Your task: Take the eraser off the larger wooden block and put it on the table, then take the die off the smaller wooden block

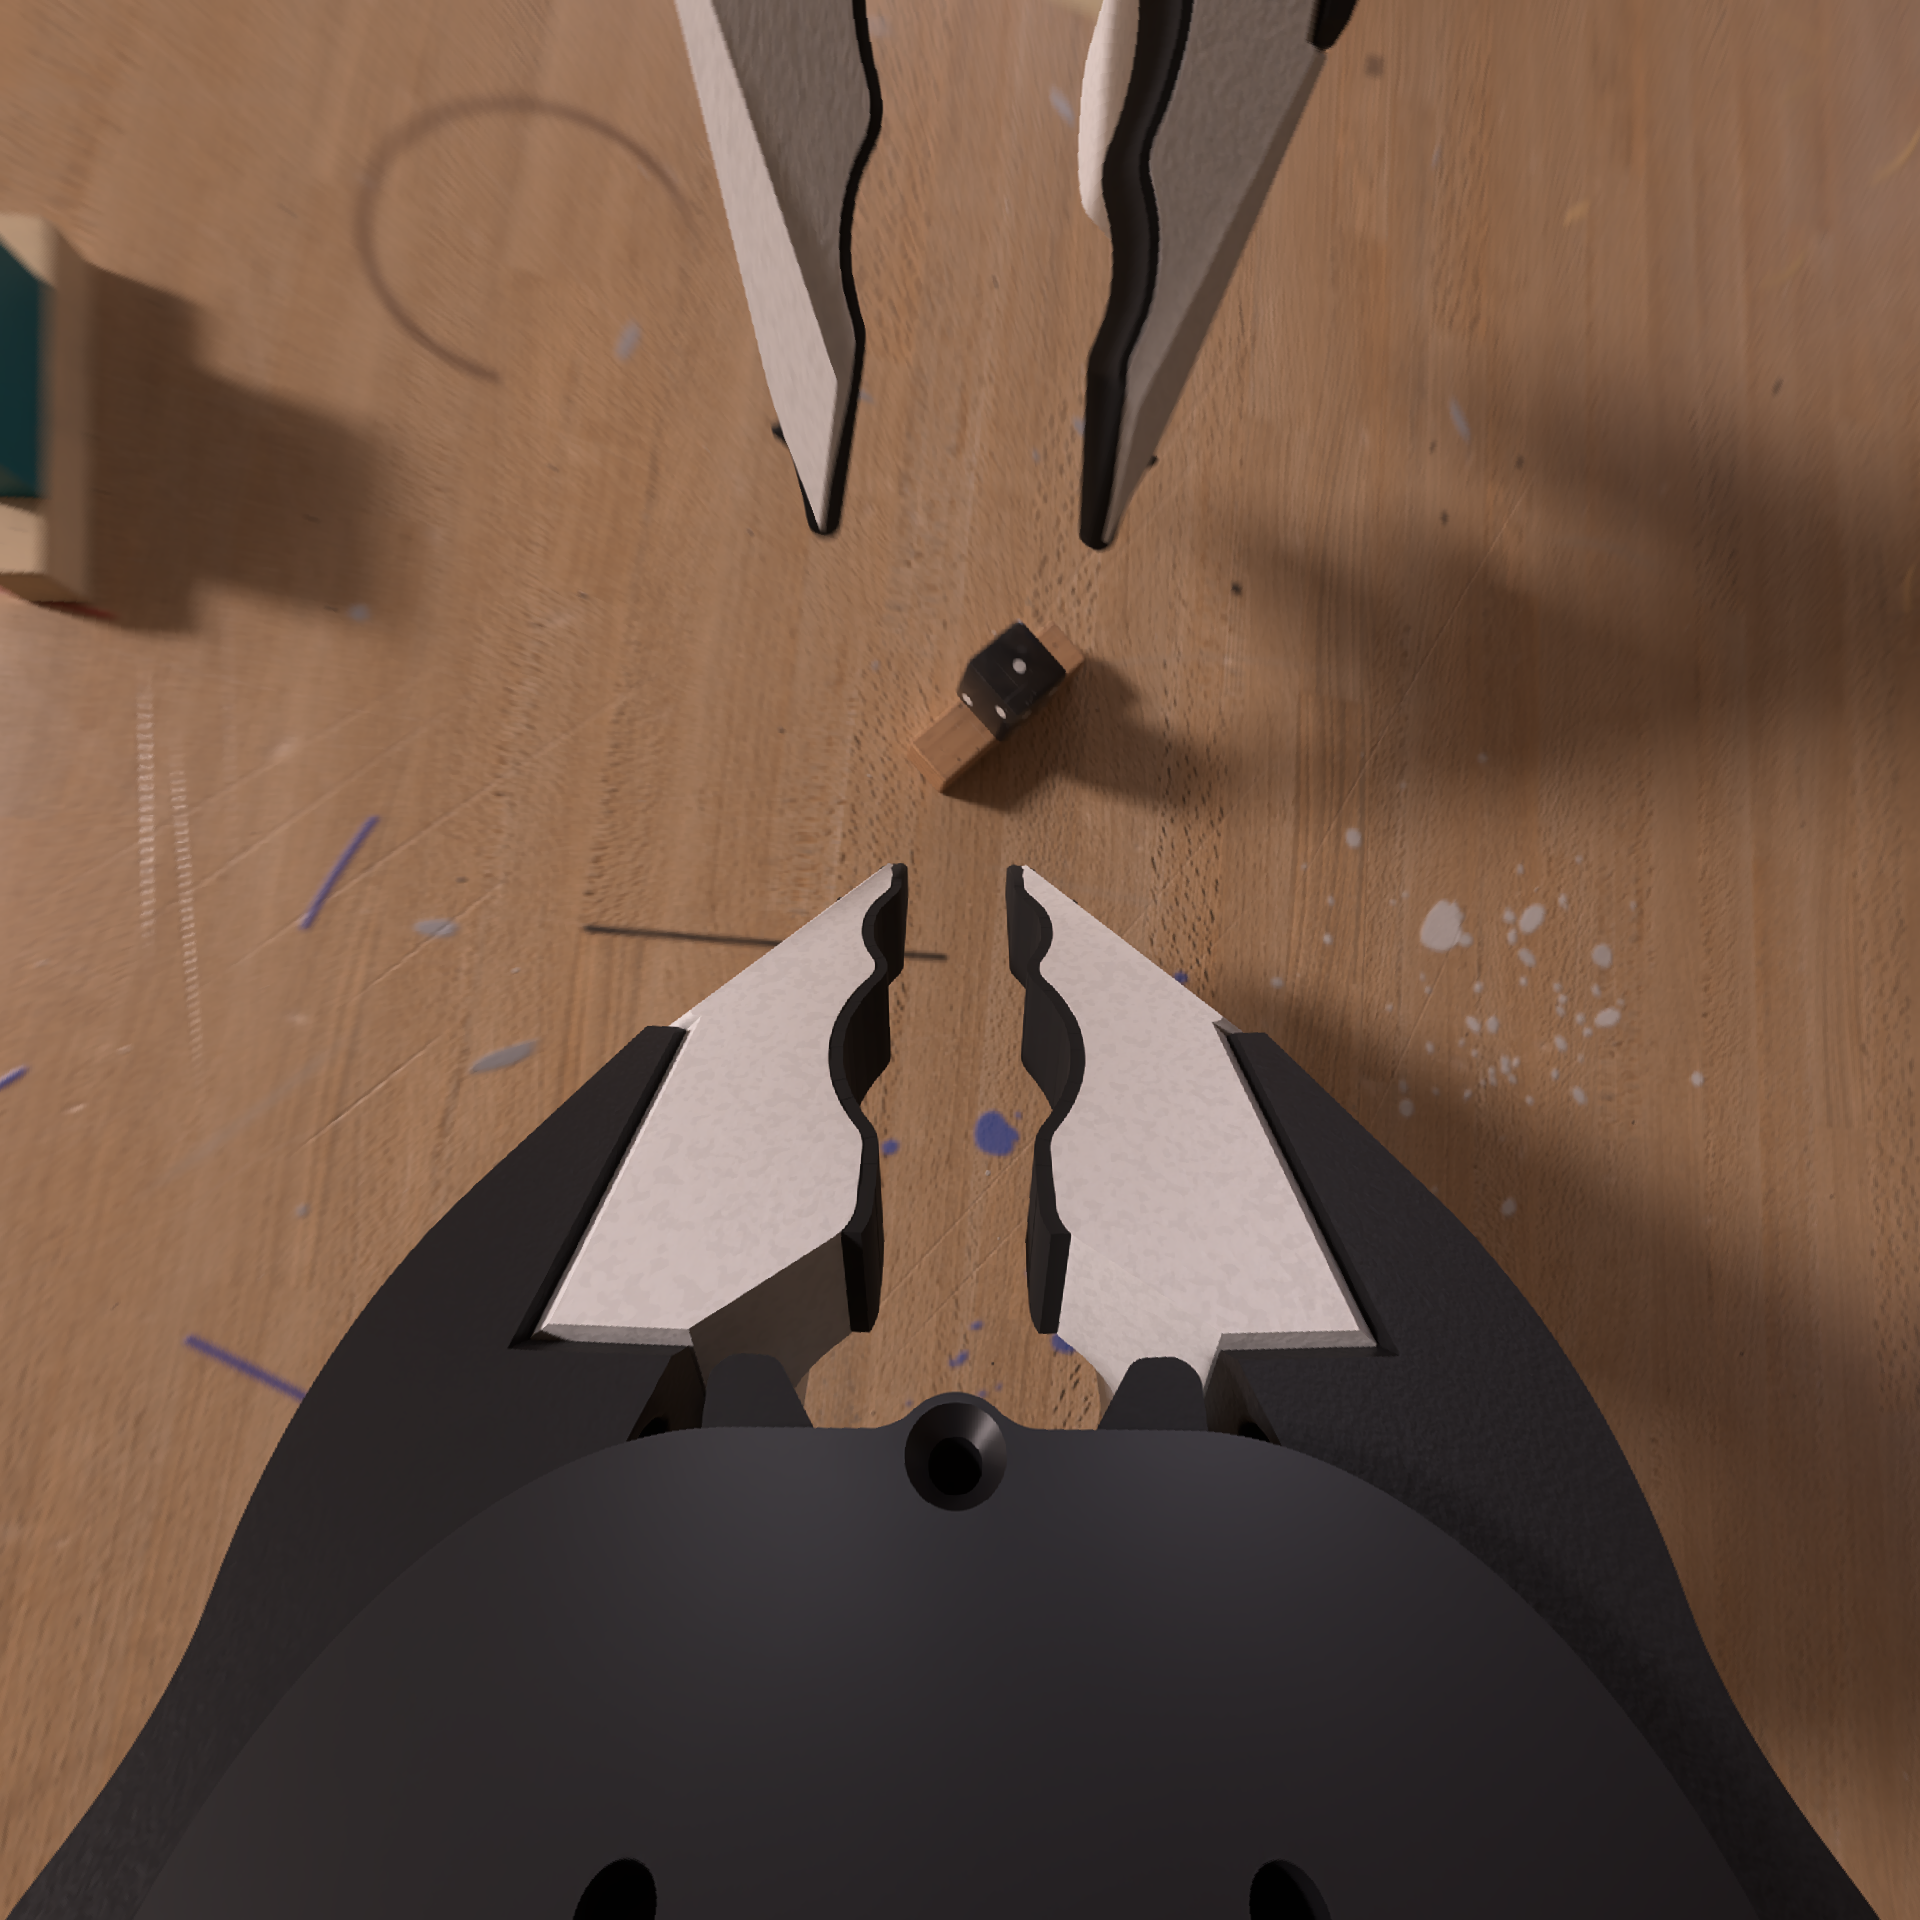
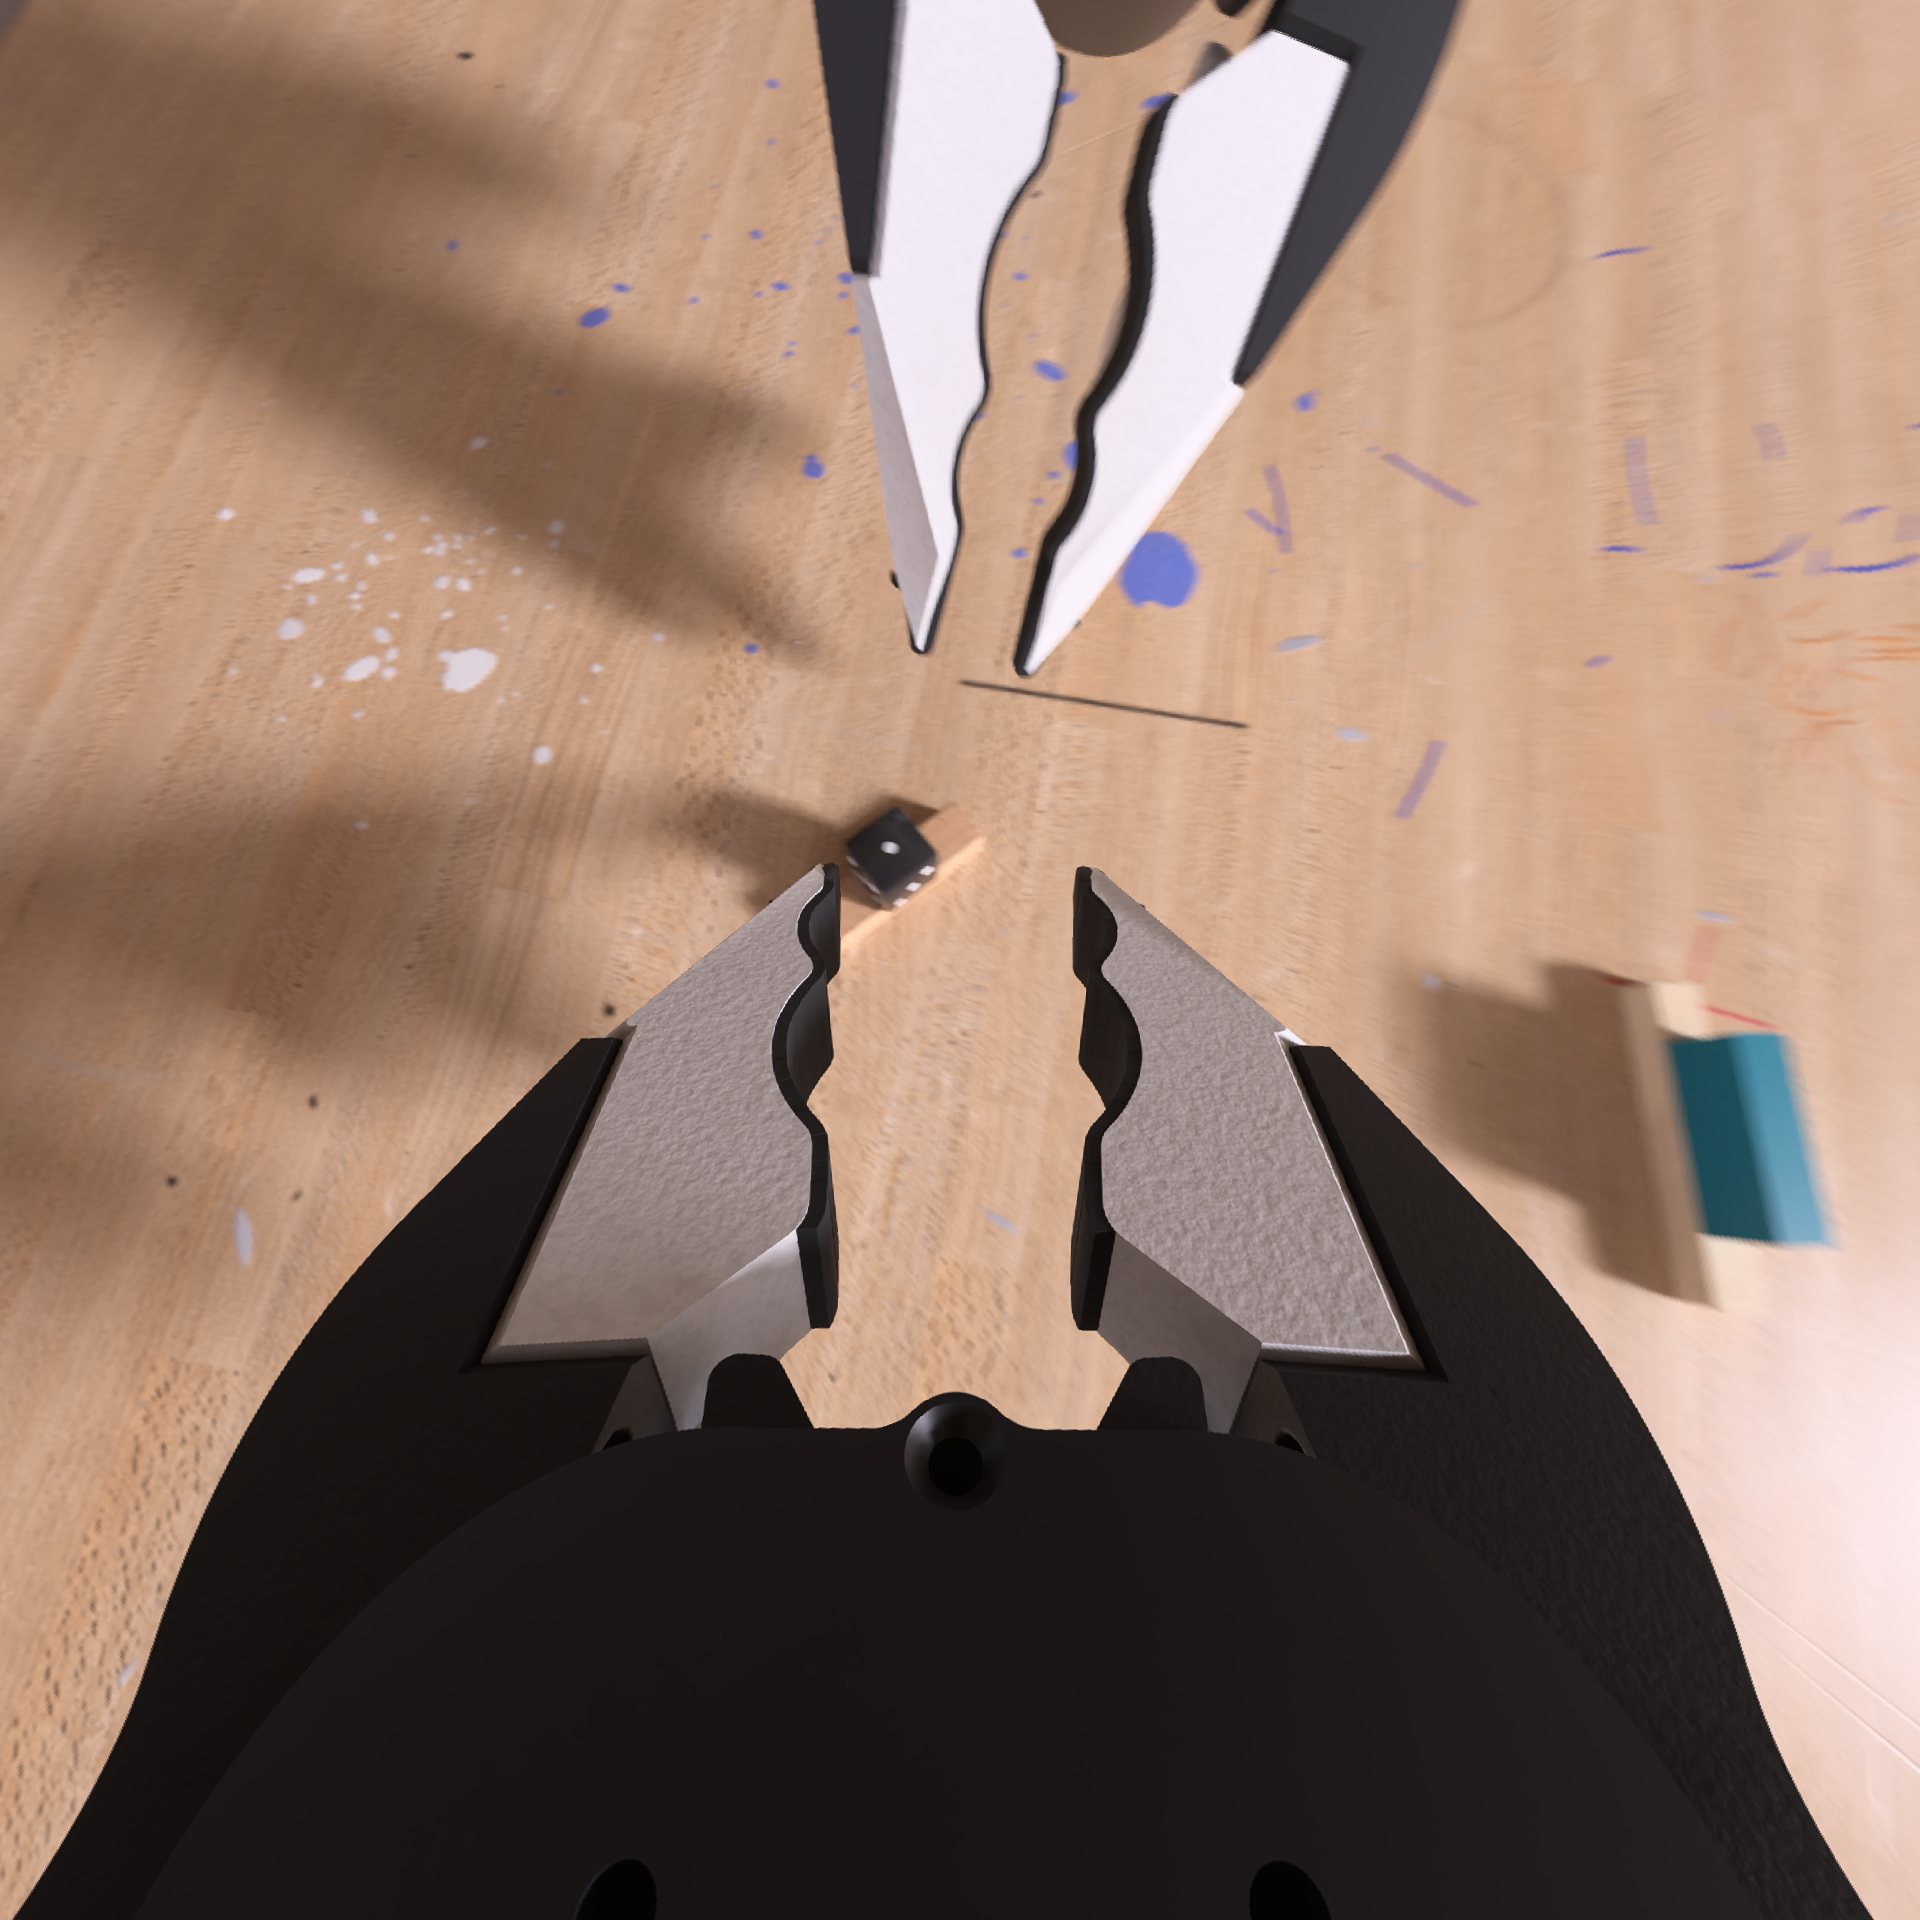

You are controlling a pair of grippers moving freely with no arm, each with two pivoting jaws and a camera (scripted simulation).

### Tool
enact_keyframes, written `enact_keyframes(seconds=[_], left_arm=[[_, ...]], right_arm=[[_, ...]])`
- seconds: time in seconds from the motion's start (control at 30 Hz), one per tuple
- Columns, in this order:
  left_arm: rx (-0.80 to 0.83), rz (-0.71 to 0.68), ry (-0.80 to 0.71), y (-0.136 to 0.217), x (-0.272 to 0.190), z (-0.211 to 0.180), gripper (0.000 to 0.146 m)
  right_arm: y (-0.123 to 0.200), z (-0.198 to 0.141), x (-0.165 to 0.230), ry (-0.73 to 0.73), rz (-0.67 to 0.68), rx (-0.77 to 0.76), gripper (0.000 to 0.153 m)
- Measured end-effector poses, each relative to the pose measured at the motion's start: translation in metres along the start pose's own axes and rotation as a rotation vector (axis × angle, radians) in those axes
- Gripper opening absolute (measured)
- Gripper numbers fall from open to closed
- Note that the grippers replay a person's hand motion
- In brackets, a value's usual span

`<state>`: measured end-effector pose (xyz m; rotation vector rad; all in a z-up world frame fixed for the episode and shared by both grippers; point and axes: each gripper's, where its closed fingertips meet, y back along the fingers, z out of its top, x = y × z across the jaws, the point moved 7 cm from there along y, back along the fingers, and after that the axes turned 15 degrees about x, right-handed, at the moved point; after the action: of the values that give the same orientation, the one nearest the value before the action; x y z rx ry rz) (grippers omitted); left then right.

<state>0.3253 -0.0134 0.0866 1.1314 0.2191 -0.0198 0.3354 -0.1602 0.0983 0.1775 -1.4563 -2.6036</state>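
Note:
A black die [image 1: 1006,677] with white pips sits on a small wooden block [image 1: 954,750] on the wooden table; it also shows in the right wrist view [image 2: 890,854] on the same block [image 2: 961,836]. My left gripper [image 1: 957,873] is open and empty, high above the table, just short of the die. My right gripper [image 2: 956,875] is open wider and empty, the die just off its left fingertip [image 2: 821,883]. Each gripper shows in the other's view, facing it [image 1: 956,528] [image 2: 971,649]. A teal eraser [image 2: 1745,1138] lies on a larger pale wooden block [image 2: 1662,1153] at the right; it also shows at the left edge [image 1: 21,364].
The wooden tabletop [image 1: 520,644] carries white and blue paint spatter, pencil lines and a drawn circle. Long dark shadows fall across it [image 2: 364,416].

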Motion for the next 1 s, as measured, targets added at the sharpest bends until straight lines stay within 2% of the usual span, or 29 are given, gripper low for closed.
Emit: enact_keyframes(seconds=[0.17, 0.23, 0.33, 0.43, 0.57, 0.73, 1.0], left_arm=[[-0.195, 0.053, 0.05, 0.031, 0.005, -0.01, 0.02], [-0.254, 0.083, 0.073, 0.039, 0.008, -0.017, 0.02], [-0.289, 0.123, 0.106, 0.044, 0.011, -0.027, 0.02], [-0.308, 0.137, 0.128, 0.044, 0.015, -0.033, 0.02], [-0.301, 0.144, 0.139, 0.043, 0.018, -0.037, 0.02], [-0.297, 0.15, 0.139, 0.044, 0.018, -0.041, 0.02], [-0.291, 0.161, 0.143, 0.045, 0.019, -0.042, 0.02]], right_arm=[[0.046, -0.004, -0.033, -0.006, -0.199, 0.033, 0.043], [0.06, -0.009, -0.056, -0.007, -0.272, 0.111, 0.04], [0.06, -0.018, -0.097, -0.02, -0.325, 0.28, 0.036], [0.045, -0.024, -0.13, 0.022, -0.297, 0.401, 0.027], [0.022, -0.024, -0.156, 0.037, -0.188, 0.469, 0.017], [0.003, -0.028, -0.164, 0.047, -0.121, 0.523, 0.012], [-0.001, -0.028, -0.164, 0.032, -0.111, 0.484, 0.012]])
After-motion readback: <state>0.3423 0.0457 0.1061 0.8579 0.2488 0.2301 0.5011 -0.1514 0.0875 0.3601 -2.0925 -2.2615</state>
